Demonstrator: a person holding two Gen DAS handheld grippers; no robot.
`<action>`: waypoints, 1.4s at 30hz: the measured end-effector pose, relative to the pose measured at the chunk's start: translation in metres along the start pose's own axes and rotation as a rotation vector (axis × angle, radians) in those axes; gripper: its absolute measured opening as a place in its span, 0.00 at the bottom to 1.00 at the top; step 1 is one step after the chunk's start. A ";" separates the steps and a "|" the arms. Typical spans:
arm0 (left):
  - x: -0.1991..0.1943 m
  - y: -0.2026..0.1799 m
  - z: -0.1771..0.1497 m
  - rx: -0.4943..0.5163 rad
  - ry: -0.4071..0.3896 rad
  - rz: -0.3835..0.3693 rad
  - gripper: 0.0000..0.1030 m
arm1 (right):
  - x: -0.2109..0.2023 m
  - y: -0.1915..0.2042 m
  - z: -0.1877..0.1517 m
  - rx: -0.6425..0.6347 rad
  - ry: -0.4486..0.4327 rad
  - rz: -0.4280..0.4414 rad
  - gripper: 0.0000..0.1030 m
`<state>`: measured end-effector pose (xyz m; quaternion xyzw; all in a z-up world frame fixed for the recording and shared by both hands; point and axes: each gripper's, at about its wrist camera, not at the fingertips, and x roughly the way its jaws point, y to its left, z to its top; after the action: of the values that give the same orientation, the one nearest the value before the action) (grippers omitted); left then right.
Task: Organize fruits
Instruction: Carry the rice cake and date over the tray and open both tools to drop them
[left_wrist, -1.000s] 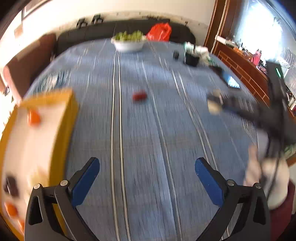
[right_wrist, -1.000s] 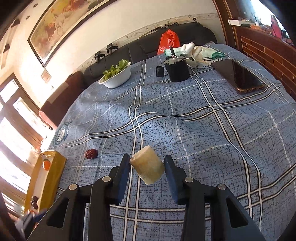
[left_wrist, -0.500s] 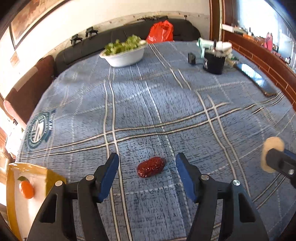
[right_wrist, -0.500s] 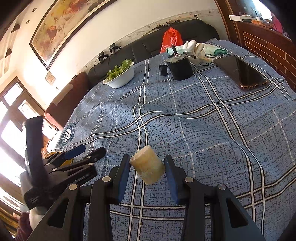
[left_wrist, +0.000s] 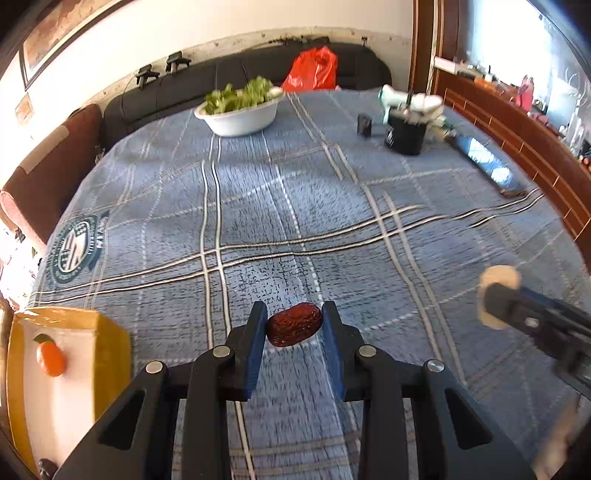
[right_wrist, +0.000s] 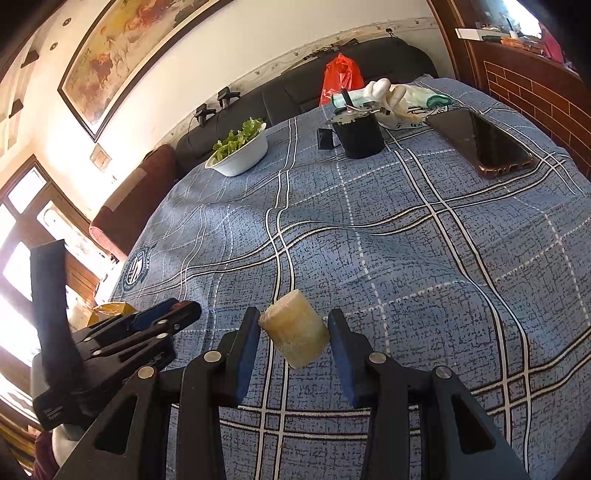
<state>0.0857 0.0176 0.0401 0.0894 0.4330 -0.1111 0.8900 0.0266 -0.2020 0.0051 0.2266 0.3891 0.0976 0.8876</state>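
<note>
Left claw (left_wrist: 294, 325) closed around red date (left_wrist: 294, 324), blue pads touching both ends, fruit low against the blue plaid counter (left_wrist: 280, 206). Right claw (right_wrist: 293, 341) clamped on pale cut chunk (right_wrist: 294, 339), tilted, raised above the cloth. Yellow tray (left_wrist: 110, 332) just left of the left claw, small orange (left_wrist: 51, 357) inside.

Date: probably light, wrinkled, slightly soft, skin glossy; end-to-end grip likely to slip, so a hold across the plump middle looks safer. Chunk: seemingly firm, fibrous, perhaps moist; flat cut faces best for the pads, gentle squeeze only.
</note>
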 end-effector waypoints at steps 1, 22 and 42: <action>-0.007 0.001 -0.001 -0.003 -0.010 -0.003 0.28 | 0.000 0.000 0.000 0.000 0.000 0.003 0.40; -0.158 0.096 -0.117 -0.354 -0.163 0.011 0.29 | -0.004 0.009 -0.010 -0.029 -0.039 -0.063 0.40; -0.193 0.150 -0.180 -0.480 -0.215 0.050 0.29 | -0.059 0.132 -0.068 -0.234 -0.025 0.066 0.41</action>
<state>-0.1238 0.2304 0.0928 -0.1257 0.3476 0.0079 0.9292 -0.0630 -0.0848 0.0664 0.1353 0.3560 0.1688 0.9091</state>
